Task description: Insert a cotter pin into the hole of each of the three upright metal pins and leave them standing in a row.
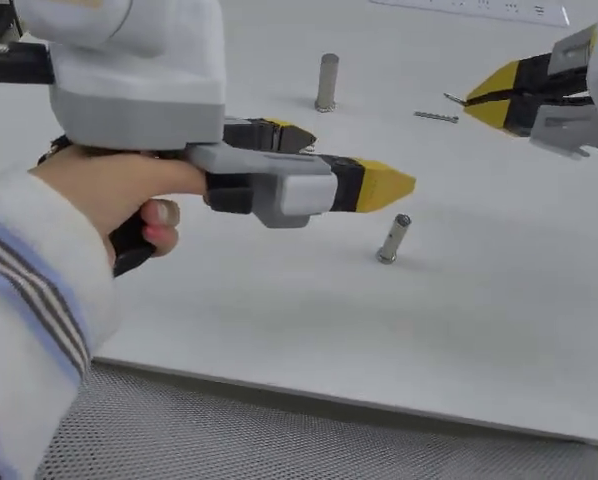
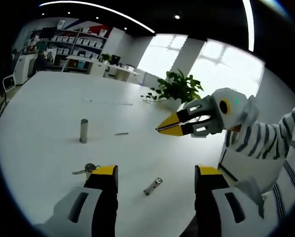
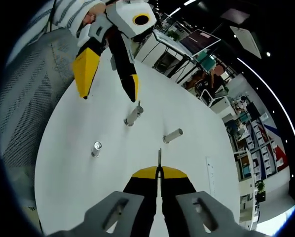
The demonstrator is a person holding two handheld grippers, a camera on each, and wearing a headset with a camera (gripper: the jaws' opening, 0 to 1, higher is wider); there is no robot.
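**A:** How did the two stand?

**B:** The left hand-held gripper (image 1: 357, 160) hung over the bench (image 1: 279, 320), jaws wide, nothing between them. The right hand-held gripper (image 3: 159, 172) was pinched on a cotter pin (image 3: 159, 157), clear of the bench.

**A:** And the pins?

**B:** An upright metal pin (image 1: 326, 82) stood at the far side. A second metal pin (image 1: 393, 239) lay on its side, nearer. A third metal pin (image 2: 90, 169) lay just beside the left jaw. A loose cotter pin (image 1: 436, 117) lay near the right tips.

**A:** Anything in the way?

**B:** The left one's grey body covered part of the bench in the head view. A potted plant (image 2: 179, 86) stood beyond.
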